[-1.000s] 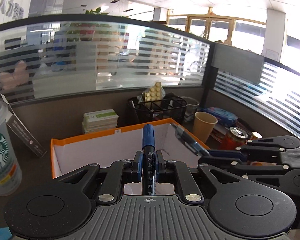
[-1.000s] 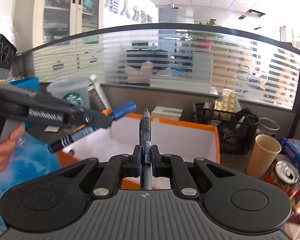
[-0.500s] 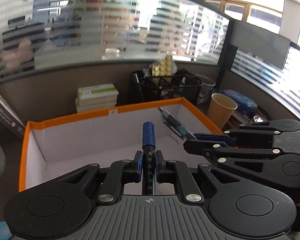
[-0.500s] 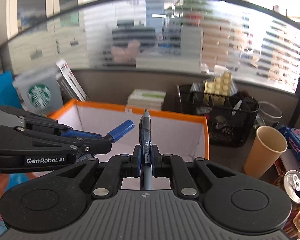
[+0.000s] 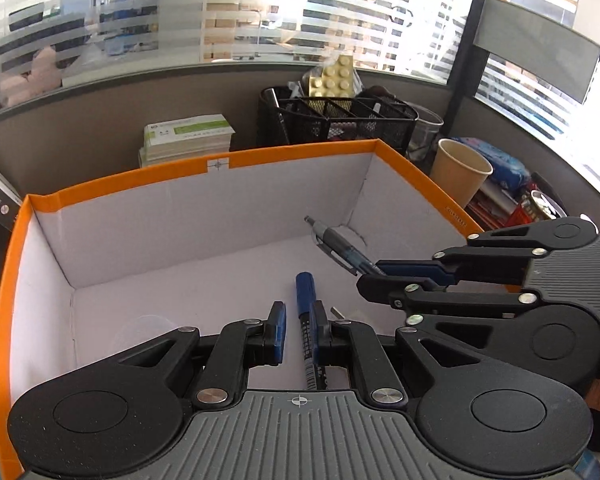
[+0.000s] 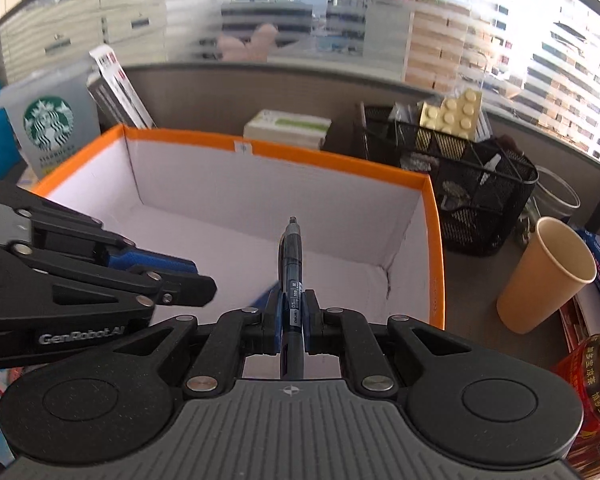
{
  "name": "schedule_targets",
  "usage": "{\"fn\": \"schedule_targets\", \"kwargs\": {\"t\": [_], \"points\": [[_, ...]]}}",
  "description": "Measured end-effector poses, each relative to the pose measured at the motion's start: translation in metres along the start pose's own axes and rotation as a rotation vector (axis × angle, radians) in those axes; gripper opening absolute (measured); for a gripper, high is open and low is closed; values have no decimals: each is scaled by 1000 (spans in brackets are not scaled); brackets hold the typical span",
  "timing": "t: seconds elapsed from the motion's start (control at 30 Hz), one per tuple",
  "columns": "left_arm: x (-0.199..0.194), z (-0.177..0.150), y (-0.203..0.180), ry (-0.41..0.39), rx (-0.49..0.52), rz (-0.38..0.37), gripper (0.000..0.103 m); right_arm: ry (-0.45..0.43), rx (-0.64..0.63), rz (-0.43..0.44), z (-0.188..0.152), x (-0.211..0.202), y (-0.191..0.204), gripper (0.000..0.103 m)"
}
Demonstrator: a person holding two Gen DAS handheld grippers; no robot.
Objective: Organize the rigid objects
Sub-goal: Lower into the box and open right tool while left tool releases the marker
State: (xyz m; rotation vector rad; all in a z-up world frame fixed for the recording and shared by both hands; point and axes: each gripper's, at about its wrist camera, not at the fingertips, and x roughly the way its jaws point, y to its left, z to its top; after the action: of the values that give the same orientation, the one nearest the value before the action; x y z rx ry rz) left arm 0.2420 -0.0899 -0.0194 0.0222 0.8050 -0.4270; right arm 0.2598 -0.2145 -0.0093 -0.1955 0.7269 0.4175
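Observation:
An orange-rimmed white box (image 5: 300, 152) lies open below both grippers. My left gripper (image 5: 300, 328) hangs over its floor with the jaws slightly apart. A blue-capped black marker (image 5: 306, 300) leans on the right pad, and a gap shows on its left. In the right wrist view the left gripper (image 6: 196, 284) reaches in from the left, and the marker's cap is hidden. My right gripper (image 6: 292, 312) is shut on a dark blue pen (image 6: 291, 256) that points into the box (image 6: 320, 152). In the left wrist view the right gripper (image 5: 372, 280) carries the pen (image 5: 340, 248) near the right wall.
A black mesh organizer (image 5: 336, 120) and a stack of green-white boxes (image 5: 188, 140) stand behind the box. A paper cup (image 5: 460, 172) and a red can (image 6: 596, 368) are on its right. A Starbucks cup (image 6: 48, 120) stands at the left rear.
Both grippers came down and forward over the box. The left jaws have parted a little, and the marker has slipped lower between them. The right gripper still grips the pen.

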Motion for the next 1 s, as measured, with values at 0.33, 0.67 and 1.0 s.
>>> {"fn": "schedule_targets", "kwargs": {"t": [0.33, 0.67, 1.0], "points": [[2, -1, -5, -3, 48, 24, 11, 100, -44, -33, 3, 22, 5, 9], [-1, -2, -5, -5, 45, 54, 15, 129, -49, -50, 3, 24, 6, 13], [-55, -11, 2, -111, 42, 60, 63, 3, -65, -59, 5, -33, 13, 22]]}}
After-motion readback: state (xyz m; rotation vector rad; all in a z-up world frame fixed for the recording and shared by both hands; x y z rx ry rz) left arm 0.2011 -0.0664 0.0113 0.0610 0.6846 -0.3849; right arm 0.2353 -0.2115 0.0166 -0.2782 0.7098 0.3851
